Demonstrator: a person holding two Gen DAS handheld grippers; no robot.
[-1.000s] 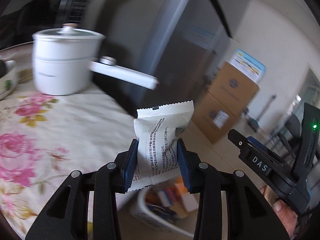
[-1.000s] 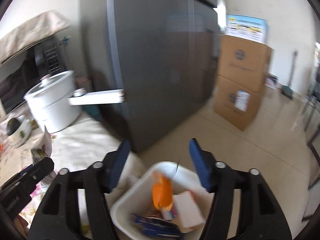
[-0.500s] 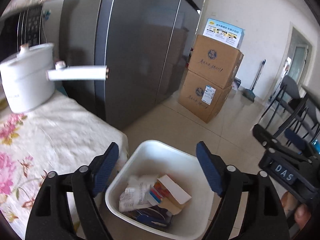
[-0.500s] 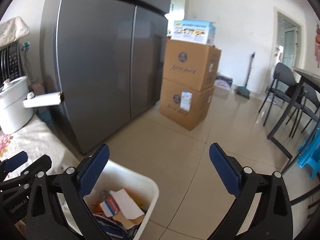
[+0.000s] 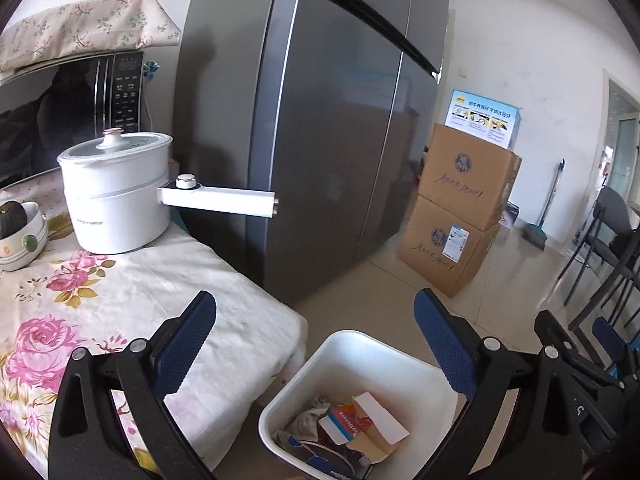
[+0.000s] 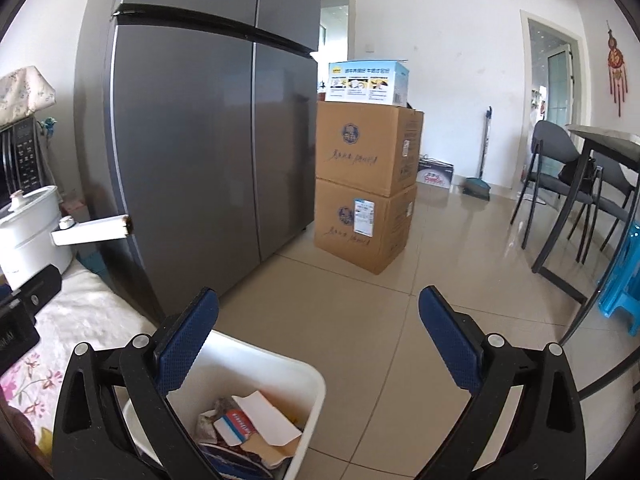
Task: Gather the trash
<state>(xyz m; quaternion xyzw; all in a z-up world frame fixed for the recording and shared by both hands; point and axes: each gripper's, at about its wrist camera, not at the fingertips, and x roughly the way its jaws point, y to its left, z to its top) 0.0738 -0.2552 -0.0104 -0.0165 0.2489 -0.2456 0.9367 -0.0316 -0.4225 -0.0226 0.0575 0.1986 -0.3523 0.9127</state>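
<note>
A white trash bin (image 5: 362,354) stands on the floor beside the table, with wrappers and a small cardboard box (image 5: 370,434) inside. It also shows in the right wrist view (image 6: 280,372), where the trash (image 6: 252,426) lies in it. My left gripper (image 5: 316,332) is open and empty, above the bin's near rim. My right gripper (image 6: 320,328) is open and empty, above the bin's right side. The right gripper's body shows at the left wrist view's right edge (image 5: 580,364).
A table with a floral cloth (image 5: 100,300) is left of the bin, holding a white electric pot (image 5: 116,192) with a long handle and a bowl (image 5: 20,236). A grey fridge (image 6: 208,140), stacked cardboard boxes (image 6: 364,184), dark chairs (image 6: 560,168) and a blue stool (image 6: 624,280) stand around.
One second ago my left gripper was shut on a white snack wrapper; it has opened and the wrapper has dropped into the bin. Both grippers have lifted and opened wider.
</note>
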